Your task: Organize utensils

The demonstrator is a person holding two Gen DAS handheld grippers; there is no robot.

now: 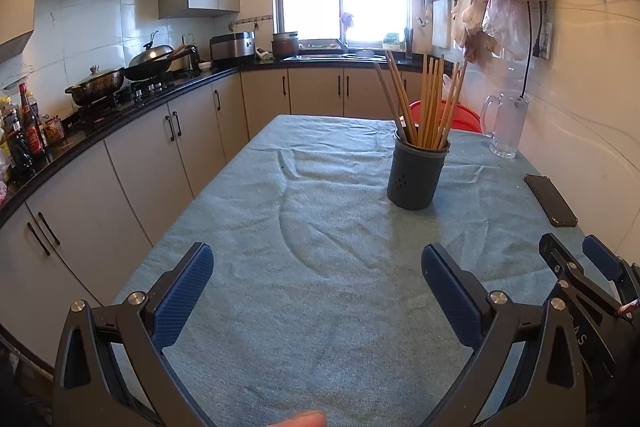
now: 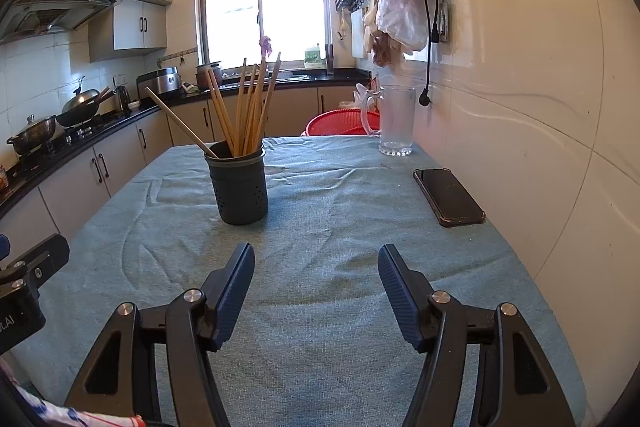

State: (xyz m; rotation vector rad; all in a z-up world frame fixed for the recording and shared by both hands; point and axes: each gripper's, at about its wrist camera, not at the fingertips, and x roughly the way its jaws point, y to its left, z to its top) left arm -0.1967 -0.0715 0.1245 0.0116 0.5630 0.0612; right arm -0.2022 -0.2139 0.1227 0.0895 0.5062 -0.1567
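A dark grey perforated holder (image 1: pixel 416 175) (image 2: pixel 240 187) stands upright on the blue-grey tablecloth (image 1: pixel 304 227) (image 2: pixel 328 219), ahead of both grippers. Several wooden chopsticks (image 1: pixel 430 99) (image 2: pixel 248 107) stick up out of it, fanned apart. My left gripper (image 1: pixel 318 253) hangs open low over the near cloth, with nothing between its fingers. My right gripper (image 2: pixel 316 251) is beside it on the right; its jaws are opening and nothing is between them. The holder is well beyond both pairs of fingertips. Each gripper shows at the edge of the other's view.
A black phone (image 2: pixel 448 197) (image 1: pixel 551 199) lies on the cloth near the right wall. A glass mug (image 2: pixel 396 121) (image 1: pixel 506 125) stands at the far right corner, a red basket (image 2: pixel 340 121) behind the table. Kitchen counter and cabinets (image 1: pixel 132 147) run along the left.
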